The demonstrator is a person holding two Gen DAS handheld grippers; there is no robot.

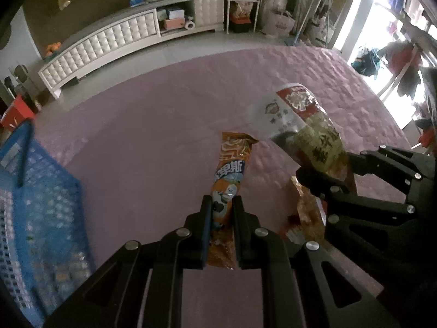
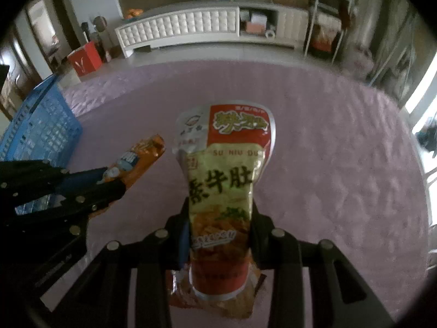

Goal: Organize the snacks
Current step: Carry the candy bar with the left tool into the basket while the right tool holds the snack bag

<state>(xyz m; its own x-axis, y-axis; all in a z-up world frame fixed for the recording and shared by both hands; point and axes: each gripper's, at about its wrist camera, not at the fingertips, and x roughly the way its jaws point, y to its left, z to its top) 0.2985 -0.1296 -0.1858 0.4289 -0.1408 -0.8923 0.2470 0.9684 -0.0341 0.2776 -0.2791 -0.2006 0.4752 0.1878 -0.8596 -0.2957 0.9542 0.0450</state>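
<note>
Right now your left gripper [image 1: 221,205] pinches a long orange foil snack stick [image 1: 232,169] above the purple quilted cover [image 1: 164,125], beside the blue plastic lattice basket [image 1: 41,191]. Your right gripper [image 2: 220,218] clamps a glossy red-and-yellow snack pouch [image 2: 224,169], lettered in dark characters, over a crinkled orange wrapper [image 2: 174,298].

A home living room: a long white tufted media cabinet [image 2: 207,28], cluttered shelves, laundry by the window [image 1: 404,54].

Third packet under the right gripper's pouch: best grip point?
A brown packet lies flat on the pink cover, mostly hidden beneath the held pouch. Probably pinch its exposed right corner, coming from above once the pouch clears.
</note>
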